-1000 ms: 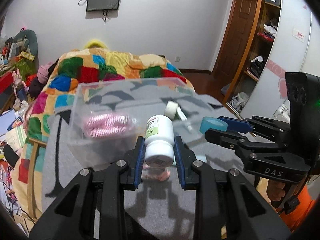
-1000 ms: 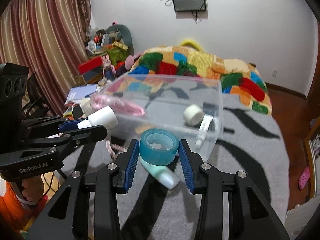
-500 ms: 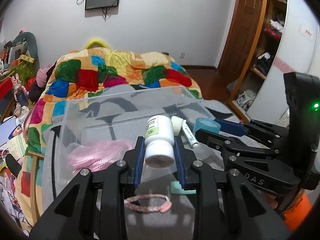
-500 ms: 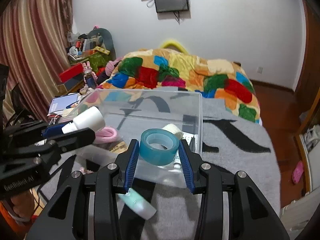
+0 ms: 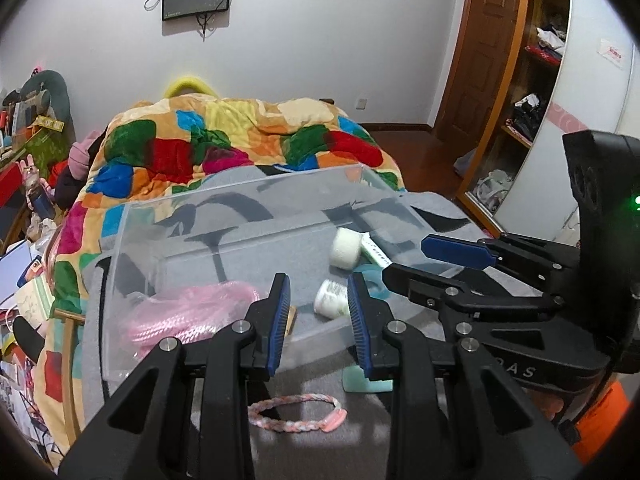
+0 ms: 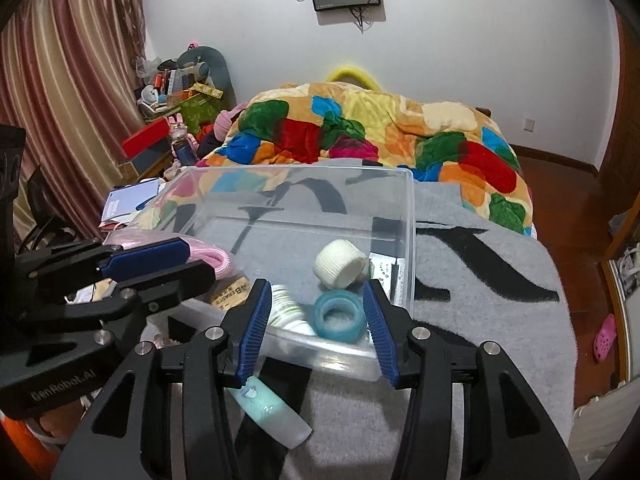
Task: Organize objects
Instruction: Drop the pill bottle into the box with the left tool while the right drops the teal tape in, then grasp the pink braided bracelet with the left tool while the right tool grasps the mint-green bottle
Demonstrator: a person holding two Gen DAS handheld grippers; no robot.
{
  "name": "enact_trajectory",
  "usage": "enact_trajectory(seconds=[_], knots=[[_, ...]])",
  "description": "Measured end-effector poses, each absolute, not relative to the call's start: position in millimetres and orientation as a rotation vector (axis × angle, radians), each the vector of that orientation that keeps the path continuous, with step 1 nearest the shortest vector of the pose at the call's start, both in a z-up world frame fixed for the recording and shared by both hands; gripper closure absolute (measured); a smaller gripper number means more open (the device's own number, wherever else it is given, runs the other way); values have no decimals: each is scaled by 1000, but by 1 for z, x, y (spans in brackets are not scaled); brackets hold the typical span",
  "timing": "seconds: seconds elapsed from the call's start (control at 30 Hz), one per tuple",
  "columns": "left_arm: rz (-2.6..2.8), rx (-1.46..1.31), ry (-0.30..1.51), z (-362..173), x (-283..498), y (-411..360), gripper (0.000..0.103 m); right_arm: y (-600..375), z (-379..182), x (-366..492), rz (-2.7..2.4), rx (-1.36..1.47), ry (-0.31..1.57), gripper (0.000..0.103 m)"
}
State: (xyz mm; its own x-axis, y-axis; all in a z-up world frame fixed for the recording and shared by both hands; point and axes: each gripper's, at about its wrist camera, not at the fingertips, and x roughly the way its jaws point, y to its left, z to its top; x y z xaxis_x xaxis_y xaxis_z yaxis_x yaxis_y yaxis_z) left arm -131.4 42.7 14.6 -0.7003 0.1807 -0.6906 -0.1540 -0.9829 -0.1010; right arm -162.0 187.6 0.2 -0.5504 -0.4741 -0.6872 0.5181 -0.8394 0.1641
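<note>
A clear plastic box [image 5: 240, 204] [image 6: 408, 240] stands on the grey blanket. Inside lie a white pill bottle [image 5: 330, 299] [image 6: 286, 312], a teal tape roll [image 6: 338, 314] [image 5: 374, 280], a white bandage roll [image 5: 346, 243] [image 6: 340, 264], a pink rope coil [image 5: 192, 312] and a white tube [image 5: 376, 251]. My left gripper [image 5: 318, 318] is open and empty just over the box's near wall. My right gripper [image 6: 318, 330] is open and empty above the tape roll; it also shows at the right of the left wrist view [image 5: 432, 264].
A pink braided bracelet [image 5: 296, 416] and a mint-green tube [image 6: 272, 412] [image 5: 366, 380] lie on the blanket in front of the box. A multicoloured quilt [image 5: 240, 140] covers the bed behind. Cluttered shelves [image 6: 172, 92] stand at the left, a wardrobe [image 5: 560, 60] at the right.
Both grippers have opened over the box. The pill bottle has dropped from the left gripper and the teal tape roll from the right; both now lie inside the box.
</note>
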Motion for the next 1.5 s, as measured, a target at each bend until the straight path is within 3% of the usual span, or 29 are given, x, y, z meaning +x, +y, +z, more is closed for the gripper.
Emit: enact_trajectory(seconds=[0.2, 0.4, 0.67, 0.97, 1.1, 1.17, 1.27, 1.3, 1.37, 1.5], knots=[[2735, -1081, -57, 24, -111, 39, 72, 193, 11, -143, -2349, 976, 102, 59], [2725, -1096, -64, 19, -94, 32, 64, 196, 16, -123, -2331, 946, 130, 59], [2673, -1229, -52, -18, -85, 23, 37, 189, -6, -107, -2278, 988, 203, 59], [2577, -1404, -27, -61, -99, 25, 26, 175, -49, -117, -2164, 1128, 253, 58], [2619, -1395, 20, -64, -102, 29, 25, 169, -58, -121, -2162, 1146, 311, 60], [2634, -1376, 19, -64, -100, 31, 34, 173, -58, -122, -2163, 1139, 309, 67], [2670, -1349, 64, -64, -96, 36, 67, 177, -58, -118, -2166, 1122, 316, 79], [2670, -1339, 65, -64, -94, 36, 73, 177, -58, -117, -2167, 1118, 316, 80], [2682, -1322, 80, -63, -90, 37, 94, 179, -58, -113, -2172, 1111, 313, 80], [2704, -1297, 82, -62, -88, 35, 97, 185, -58, -106, -2182, 1105, 282, 80]])
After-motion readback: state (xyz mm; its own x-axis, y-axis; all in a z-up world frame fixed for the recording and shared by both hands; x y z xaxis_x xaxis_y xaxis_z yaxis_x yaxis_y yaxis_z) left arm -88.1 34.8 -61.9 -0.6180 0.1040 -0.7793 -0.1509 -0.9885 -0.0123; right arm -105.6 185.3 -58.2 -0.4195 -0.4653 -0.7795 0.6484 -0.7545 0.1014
